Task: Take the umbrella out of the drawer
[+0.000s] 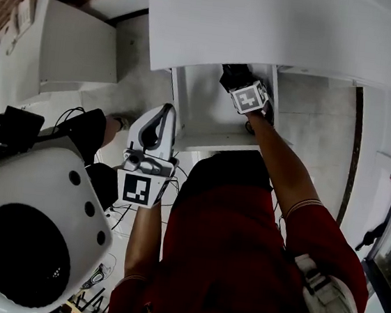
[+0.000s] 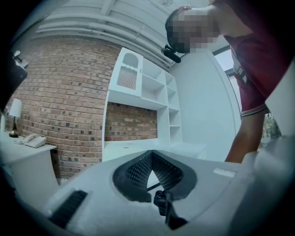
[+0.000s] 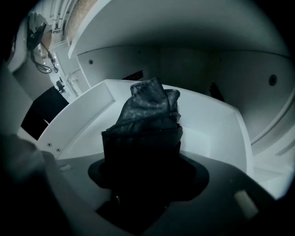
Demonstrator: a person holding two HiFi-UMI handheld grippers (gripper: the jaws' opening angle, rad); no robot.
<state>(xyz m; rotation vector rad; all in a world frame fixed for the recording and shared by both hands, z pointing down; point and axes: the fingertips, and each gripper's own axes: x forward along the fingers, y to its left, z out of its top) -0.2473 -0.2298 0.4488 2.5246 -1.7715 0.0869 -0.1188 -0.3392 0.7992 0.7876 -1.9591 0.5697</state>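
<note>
The white drawer (image 1: 199,114) stands pulled out under a white top. A dark folded umbrella (image 3: 145,117) lies in the drawer (image 3: 216,117) with its fabric bunched at the far end. My right gripper (image 3: 143,159) points steeply down into the drawer, and the umbrella's near end fills the space between its jaws, which are shut on it. In the head view the right gripper (image 1: 240,80) is deep in the drawer, its marker cube on top. My left gripper (image 1: 164,113) hangs level outside the drawer's front left corner. Its fingertips meet with nothing between them, as the left gripper (image 2: 151,156) view shows.
A white tabletop (image 1: 266,27) overhangs the drawer. A white round machine with a dark opening (image 1: 32,239) and cables (image 1: 122,214) sit at lower left. A white cabinet (image 1: 74,47) stands at upper left. Ahead of the left gripper are a brick wall and white shelves (image 2: 143,92).
</note>
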